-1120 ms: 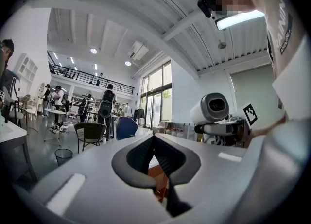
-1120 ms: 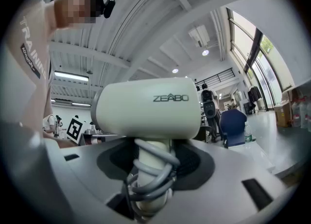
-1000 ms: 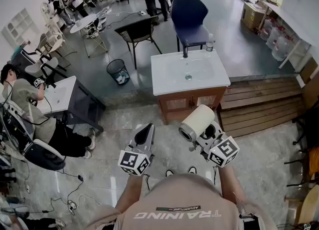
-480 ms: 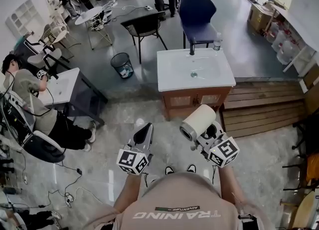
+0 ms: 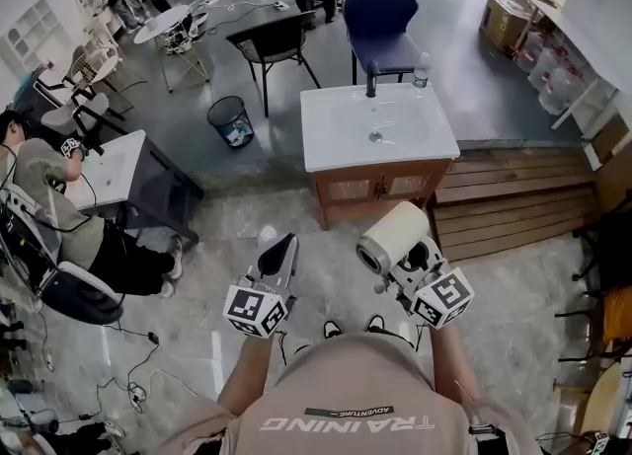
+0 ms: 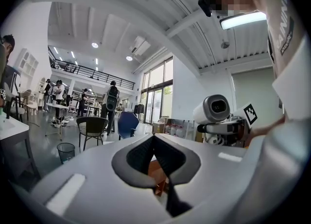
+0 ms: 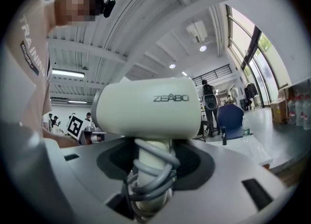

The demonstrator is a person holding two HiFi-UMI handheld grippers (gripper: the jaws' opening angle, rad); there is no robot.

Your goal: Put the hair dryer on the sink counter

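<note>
While right claw point(image 5: 403, 264) clamps hair dryer point(image 5: 393, 234), left claw point(image 5: 280, 250) closed, empty; sink counter point(image 5: 331, 142) well ahead.

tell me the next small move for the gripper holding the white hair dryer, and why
Probably carry it forward toward the white sink counter. The right gripper is shut on the cord-wrapped handle of the white cylindrical hair dryer, which is up in the air well short of the counter, with floor between them. The left gripper is shut and empty.
</note>
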